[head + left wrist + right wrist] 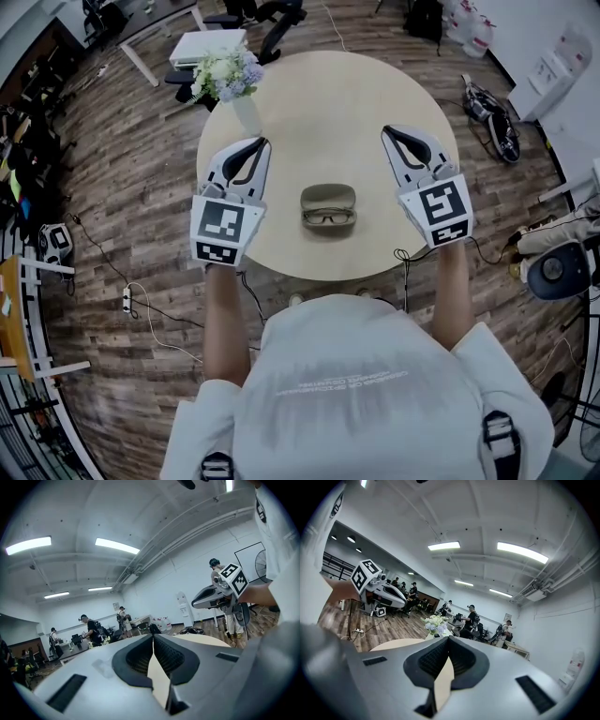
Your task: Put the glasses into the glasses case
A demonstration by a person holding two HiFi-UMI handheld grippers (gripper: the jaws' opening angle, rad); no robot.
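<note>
Your white shirt [352, 375] is filling the bottom of the head view, and your two bare arms are reaching up from it toward the round table [309, 94].

You are holding the left gripper [261, 142] at the left middle of the frame. Its two jaws are pressing together at the tips, and nothing is sitting between them. You are holding the right gripper [388, 131] at the right middle of the frame. Its jaws are touching at the tips too, and it is holding nothing. Both grippers are pointing up the frame, over the table, with their marker cubes nearer to you.

Between the two grippers, near the middle of the frame, the glasses case [328, 195] is lying open on the table. The glasses [328, 217] are sitting in the lower half of it. Neither gripper is touching the case.

At the upper left edge of the table, a bunch of flowers [225, 75] is standing in a white vase [247, 114].
</note>
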